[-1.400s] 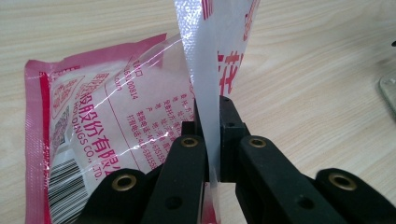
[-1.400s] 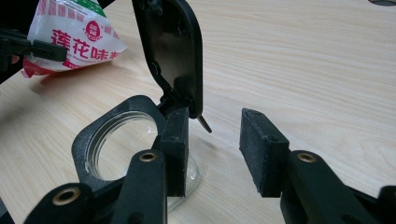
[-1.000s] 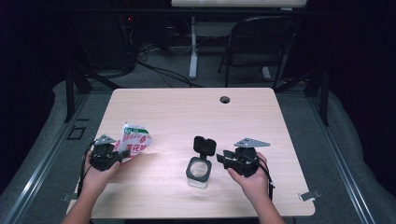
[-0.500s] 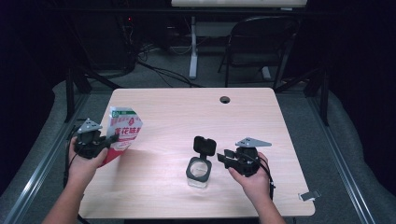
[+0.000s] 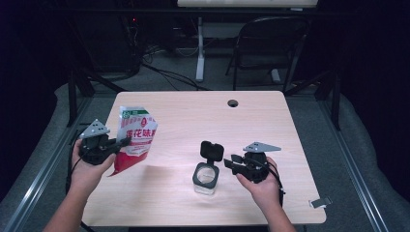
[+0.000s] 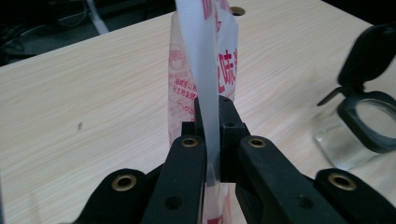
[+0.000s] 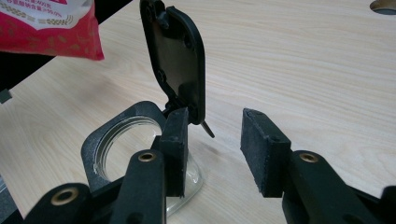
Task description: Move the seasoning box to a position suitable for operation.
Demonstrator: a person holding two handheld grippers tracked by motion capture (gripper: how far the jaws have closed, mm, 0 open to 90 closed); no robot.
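Left hand-held gripper (image 5: 126, 141) clamps the edge of a red-and-white bag (image 5: 135, 140), held above the tabletop (image 5: 270, 125), well left of the clear jar (image 5: 205, 178). Right hand-held gripper (image 5: 231, 162), jaws parted and just widening, empty, sits just right of the jar, beside its raised black lid (image 5: 212, 150).

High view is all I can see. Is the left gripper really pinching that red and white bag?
Observer: Yes. In the left gripper view the left gripper is shut on the bag, pinching its thin edge.
Operator: Is the jar's lid open?
Observer: Yes. The right gripper view shows the lid flipped upright above the jar.
Operator: Is the other gripper holding something?
Observer: No. The right gripper is open, with bare table between its jaws, beside the lid's hinge.
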